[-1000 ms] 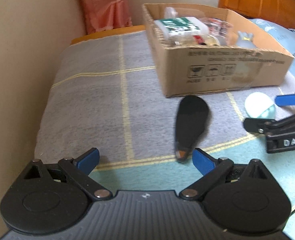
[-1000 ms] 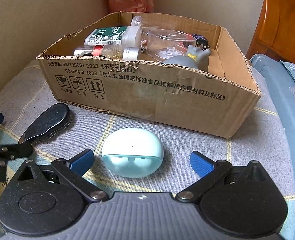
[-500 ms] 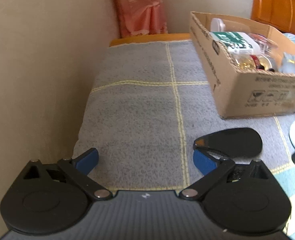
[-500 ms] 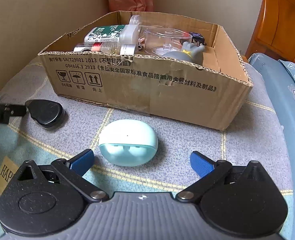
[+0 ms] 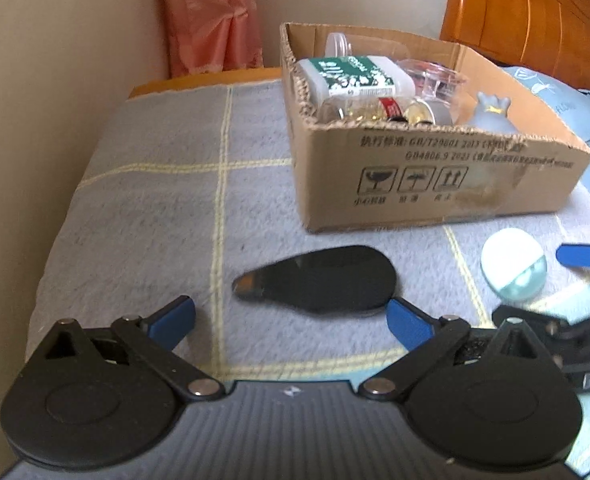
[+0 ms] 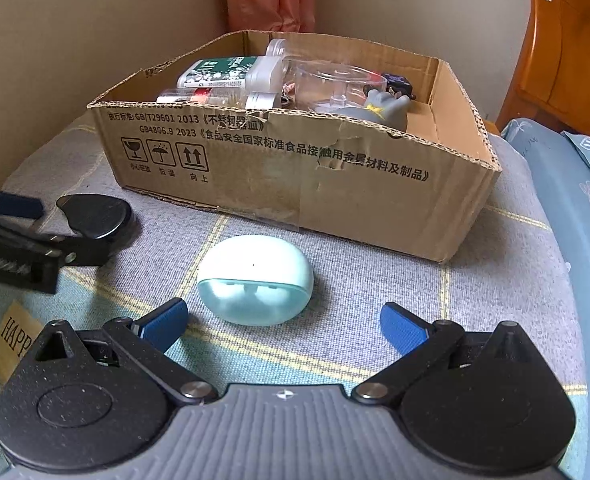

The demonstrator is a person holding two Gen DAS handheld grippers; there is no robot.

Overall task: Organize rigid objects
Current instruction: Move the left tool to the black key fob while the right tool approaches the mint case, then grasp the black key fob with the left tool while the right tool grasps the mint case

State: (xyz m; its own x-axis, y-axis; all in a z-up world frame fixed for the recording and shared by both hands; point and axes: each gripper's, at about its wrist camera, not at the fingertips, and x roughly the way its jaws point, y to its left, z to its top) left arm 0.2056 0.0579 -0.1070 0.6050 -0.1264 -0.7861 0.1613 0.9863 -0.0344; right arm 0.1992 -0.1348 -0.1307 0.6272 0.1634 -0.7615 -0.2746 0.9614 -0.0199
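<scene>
The left gripper (image 5: 291, 320) has its jaws spread wide and holds nothing; the flat black teardrop-shaped object (image 5: 319, 278) lies on the grey checked blanket (image 5: 155, 220) just ahead of it, its rounded end next to the right blue fingertip (image 5: 409, 326), though whether the two touch cannot be told. Its narrow end shows a small orange patch, blurred. The right gripper (image 6: 283, 326) is likewise wide apart and empty, with the pale mint earbud case (image 6: 255, 278) resting on the blanket between and slightly ahead of its fingertips, touching neither. The cardboard box (image 6: 295, 168) stands farther back on the bed, toward its head-side edge beside the wooden headboard (image 6: 567, 48). Inside it are a green-labelled bottle (image 6: 223, 72), a clear plastic container (image 6: 335, 84) and a grey figurine (image 6: 383, 108), all partly hidden by the box wall. In the right wrist view, the left gripper's body covers part of the black object.
</scene>
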